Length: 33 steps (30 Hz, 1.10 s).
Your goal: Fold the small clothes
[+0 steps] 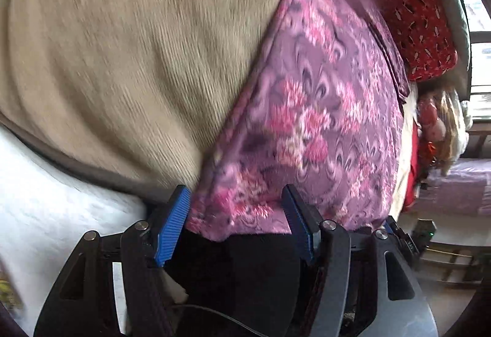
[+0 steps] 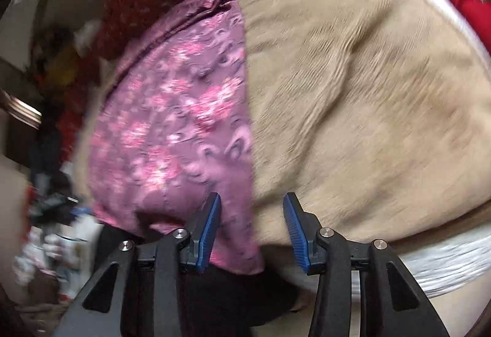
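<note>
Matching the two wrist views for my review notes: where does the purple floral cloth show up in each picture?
Left wrist: purple floral cloth fills centre-right, its near edge between the open left gripper fingers.
Right wrist: cloth sits centre-left, beside the open right gripper.
Shared landmark: beige ribbed fabric bordering it.

In the left wrist view a patterned garment [image 1: 307, 110] lies right of a ribbed cloth [image 1: 122, 55], its lower edge between the spread fingers of the left gripper [image 1: 236, 223], a leaf-print cushion [image 1: 414, 15] behind it and a bedsheet [image 1: 46, 208] under the ribbed cloth.
</note>
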Tool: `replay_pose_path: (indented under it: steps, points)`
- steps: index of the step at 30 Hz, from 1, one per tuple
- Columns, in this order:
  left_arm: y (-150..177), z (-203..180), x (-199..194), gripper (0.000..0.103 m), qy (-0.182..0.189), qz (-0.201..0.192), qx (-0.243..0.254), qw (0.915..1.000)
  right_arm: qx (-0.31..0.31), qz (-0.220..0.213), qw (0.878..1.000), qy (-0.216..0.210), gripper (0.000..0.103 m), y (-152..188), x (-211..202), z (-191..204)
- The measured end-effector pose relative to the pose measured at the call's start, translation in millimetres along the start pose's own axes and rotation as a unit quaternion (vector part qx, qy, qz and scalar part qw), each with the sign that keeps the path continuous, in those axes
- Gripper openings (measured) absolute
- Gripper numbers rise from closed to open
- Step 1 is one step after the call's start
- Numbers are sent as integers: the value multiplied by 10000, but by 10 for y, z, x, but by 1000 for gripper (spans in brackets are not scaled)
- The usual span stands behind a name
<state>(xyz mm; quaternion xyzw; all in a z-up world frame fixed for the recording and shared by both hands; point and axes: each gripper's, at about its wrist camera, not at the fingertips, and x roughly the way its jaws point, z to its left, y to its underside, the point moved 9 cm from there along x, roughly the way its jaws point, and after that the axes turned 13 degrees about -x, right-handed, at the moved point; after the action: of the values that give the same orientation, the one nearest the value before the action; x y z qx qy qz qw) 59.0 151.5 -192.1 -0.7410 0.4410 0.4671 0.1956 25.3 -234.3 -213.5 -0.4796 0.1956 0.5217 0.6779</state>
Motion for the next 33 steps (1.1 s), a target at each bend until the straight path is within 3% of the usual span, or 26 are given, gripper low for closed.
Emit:
replay_pose_path:
  steps: [3,5,7,8,9,12,16,22,27,33]
  points:
    - [67,17,185,62,-109,109,20,9999,86,56,9985,-546,52,59,104,113]
    - [119,31,281,59,-60,271,-70,9996,-62,165,9977,-657,52,104,201,204]
    - [186,-27,298,25,89,404,16,9991,-233,220,9971,-687,48,134,245,282]
    - [205,-51,296,7,125,426,80,9990,-328,224,9968,-697,30,139,245,316]
    - [225,-92,265,7,207,419,125,9988,-383,231,9964,-726,6,147,240,349]
    - [267,-283,58,7,573,251,350,9974,-436,76,9940,-997,7,98,133,471]
    - [308,-639,-228,7,1099,54,581,9922,-566,-566,9860,-1464,6,-148,-188,757]
    - [120,-974,-456,7,1639,-102,477,9853,-353,-1266,9740,-1846,6,-595,-513,901]
    - [-199,-1177,-657,7,1830,-400,446,9813,-151,-1564,9690,-1908,6,-923,-609,820]
    - [-820,-1515,-750,7,1861,-772,394,9787,292,-1806,9621,-2022,6,-1490,-474,574]
